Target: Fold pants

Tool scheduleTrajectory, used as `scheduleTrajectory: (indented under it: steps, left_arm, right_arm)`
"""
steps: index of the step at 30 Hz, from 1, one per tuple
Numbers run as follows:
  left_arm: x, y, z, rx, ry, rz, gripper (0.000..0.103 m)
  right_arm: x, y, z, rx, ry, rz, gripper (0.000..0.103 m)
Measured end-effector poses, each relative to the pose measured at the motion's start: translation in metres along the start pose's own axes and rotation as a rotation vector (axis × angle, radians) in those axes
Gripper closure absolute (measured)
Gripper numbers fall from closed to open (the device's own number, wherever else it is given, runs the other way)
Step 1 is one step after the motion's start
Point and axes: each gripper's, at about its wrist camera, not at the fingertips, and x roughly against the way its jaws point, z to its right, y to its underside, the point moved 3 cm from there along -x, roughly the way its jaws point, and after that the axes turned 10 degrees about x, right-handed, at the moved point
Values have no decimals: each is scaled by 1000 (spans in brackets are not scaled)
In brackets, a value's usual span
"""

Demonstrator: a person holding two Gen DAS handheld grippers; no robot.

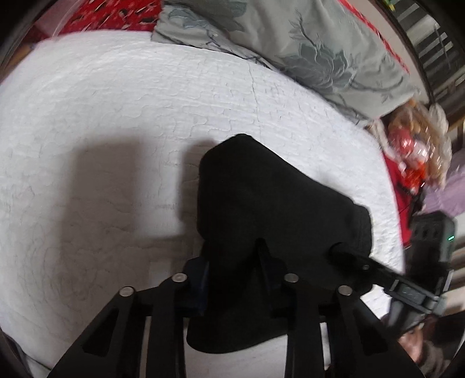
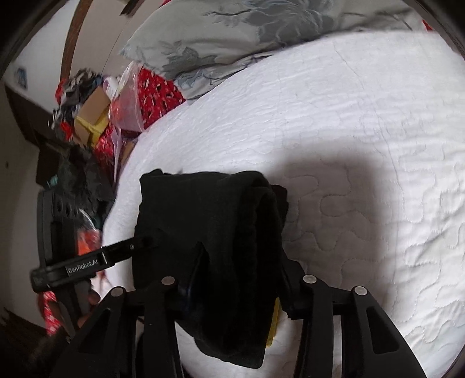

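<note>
- The black pants (image 1: 261, 209) (image 2: 209, 226) are bunched into a thick folded bundle, lying near the edge of the white quilt (image 1: 101, 130) (image 2: 363, 145), which serves as the landmark here.
- The left gripper (image 1: 232, 261) has its fingers pressed onto one end of the bundle, pinching the dark cloth between them.
- The right gripper (image 2: 238, 261) grips the other end; the fabric fills the gap between its fingers and hangs down past them over the quilt.
- Each gripper shows in the other's view, at the side of the pants: the right one (image 1: 377, 269) and the left one (image 2: 125, 250).
- A grey flowered pillow (image 1: 305, 52) (image 2: 247, 37) lies along the far side of the quilt.
- Red patterned cloth (image 1: 110, 14) (image 2: 157, 93) shows beyond the quilt, beside the pillow.
- A cardboard box (image 2: 91, 116) sits among clutter off the quilt's edge.
</note>
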Motion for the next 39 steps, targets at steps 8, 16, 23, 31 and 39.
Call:
scheduleTrajectory:
  steps: [8,16,23,31,39]
  left_arm:
    - [22,19,-9,2,46,-34,80]
    - [23,37,-16,-48,-104,-6,67]
    - [48,14,12,-133,-147,162,24]
    - [-17,-15,18,-104,-250,70,54]
    - [2,-10,9,-63,-230,111,44]
  right_arm:
    - [10,13,-9,-87,-183,-25,65]
    - [8,36,-17,15,3,-84,57]
    - [31,10,-22,40,68,30,48]
    - [14,0,-20,130,160,7,71]
    - [18,6,2,7,76,8,55]
